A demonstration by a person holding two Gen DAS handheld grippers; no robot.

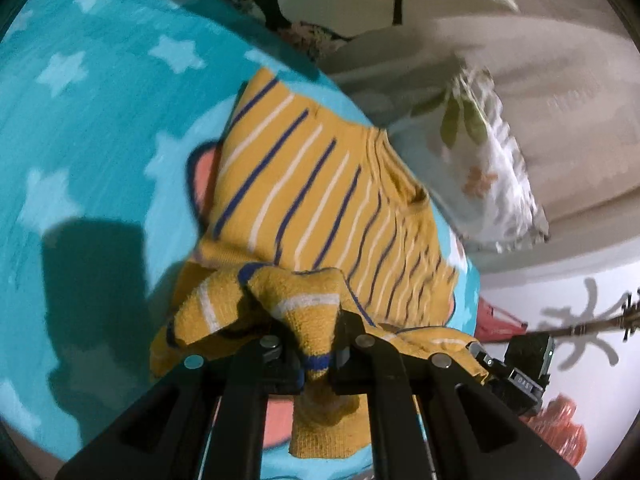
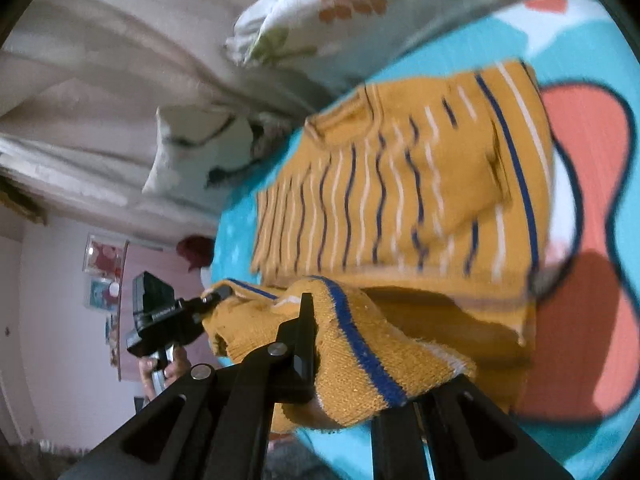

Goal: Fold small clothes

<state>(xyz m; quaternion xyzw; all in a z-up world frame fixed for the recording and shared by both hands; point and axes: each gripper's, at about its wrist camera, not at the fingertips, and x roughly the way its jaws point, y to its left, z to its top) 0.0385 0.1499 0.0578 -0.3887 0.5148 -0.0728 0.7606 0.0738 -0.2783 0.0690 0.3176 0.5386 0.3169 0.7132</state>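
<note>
- The left hand-held gripper [image 1: 316, 356] and right hand-held gripper [image 2: 320, 344] are each clenching a bunched bottom-hem corner of the mustard-yellow knitted top with blue and white stripes [image 1: 320, 184].
- The top is lying ahead of both on the turquoise star-printed blanket [image 1: 100, 120].
- Judged step: folding the hem toward the collar; next, lay both corners level, then release.

A home bedroom: star-print blanket [image 1: 100, 120], floral pillows [image 2: 312, 12].
</note>
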